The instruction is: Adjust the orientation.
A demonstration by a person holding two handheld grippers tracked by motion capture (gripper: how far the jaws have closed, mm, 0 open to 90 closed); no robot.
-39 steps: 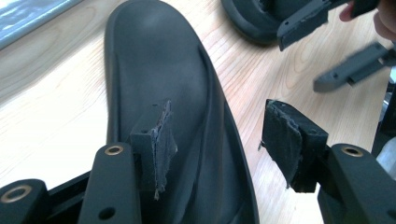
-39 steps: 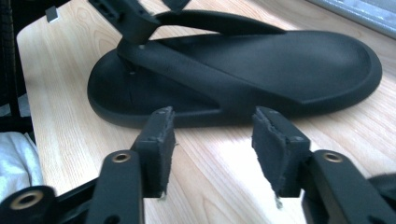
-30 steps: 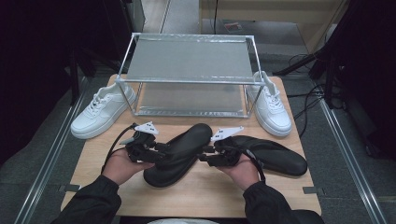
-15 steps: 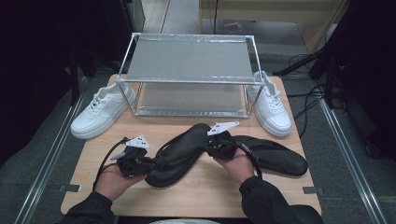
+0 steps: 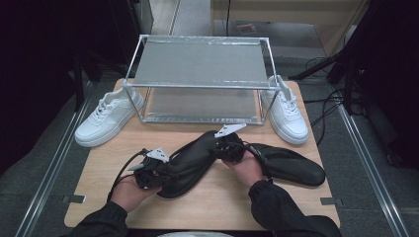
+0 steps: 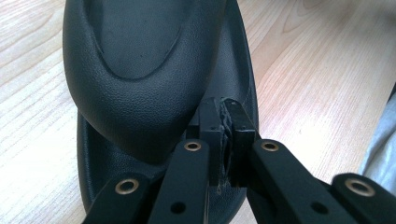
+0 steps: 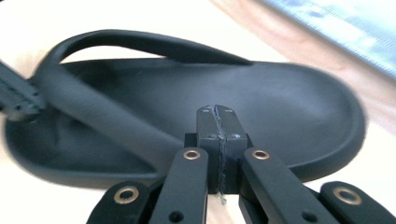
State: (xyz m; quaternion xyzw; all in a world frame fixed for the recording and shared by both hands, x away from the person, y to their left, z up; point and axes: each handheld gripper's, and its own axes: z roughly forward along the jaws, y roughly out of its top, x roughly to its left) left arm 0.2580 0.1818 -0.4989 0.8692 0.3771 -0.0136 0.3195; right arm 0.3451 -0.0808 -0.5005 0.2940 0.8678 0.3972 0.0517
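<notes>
Two black sandals lie on the wooden table (image 5: 113,153). The left sandal (image 5: 190,160) (image 6: 140,70) (image 7: 261,107) lies slantwise, and both grippers are at it. My left gripper (image 5: 163,170) (image 6: 223,126) is at its near end. Its jaws have just been closing and now stand shut beside the wide strap's edge, above the footbed, with nothing seen between the pads. My right gripper (image 5: 221,148) (image 7: 217,126) is shut at the sandal's far end, its tips in front of the sole's side. The right sandal (image 5: 291,165) lies flat past my right hand.
A two-shelf metal rack (image 5: 197,74) stands at the back of the table. One white sneaker (image 5: 106,118) sits left of it and another (image 5: 287,116) right of it. Dark floor, rails and cables surround the table.
My left hand has drawn back toward the table's near edge and its jaws have closed. My right gripper has shifted slightly away from me and its jaws have closed. The sandals have kept their places.
</notes>
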